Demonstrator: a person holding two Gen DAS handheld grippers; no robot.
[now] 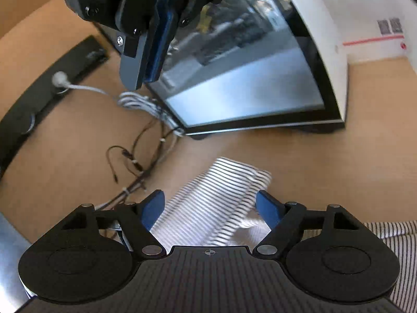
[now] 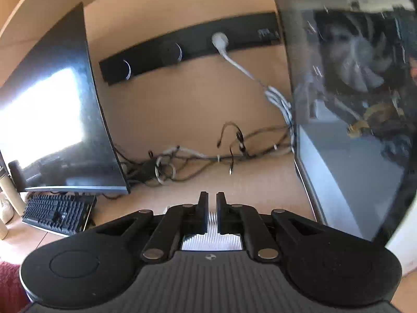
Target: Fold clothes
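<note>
Basically, left gripper point(image 1: 209, 207) is spread wide, blue pads point(image 1: 153, 208) well apart, w/ the striped garment point(image 1: 213, 198) lying between and below them on the tan desk point(image 1: 338, 169); neither pad clearly touches the cloth. Garment is white w/ thin dark stripes, partly folded, one end pointing toward the monitor point(image 1: 247, 78); more striped fabric shows at the lower right edge of the left view.

Right gripper point(image 2: 212, 208) has its jaws nearly pressed together, only a thin slit between the fingers point(image 2: 203, 208), w/ striped cloth visible in that slit and just behind them, so it's pinching the garment. In the left view the right gripper point(image 1: 148, 60) hangs top centre, in front of the monitor.

Other stuff: black power strip point(image 2: 187, 52) on the back wall w/ a white plug point(image 2: 220, 40), tangled cables point(image 2: 208, 156) on the desk beneath, a second monitor point(image 2: 60, 117) on the left w/ glare, black keyboard point(image 2: 57, 214) below it.

Writing: strip has a small white mark near its right end, too blurred to read. Wall at the left view's far right carries a red line and small grey labels point(image 1: 389, 26), also unreadable. No legible brand anywhere.
</note>
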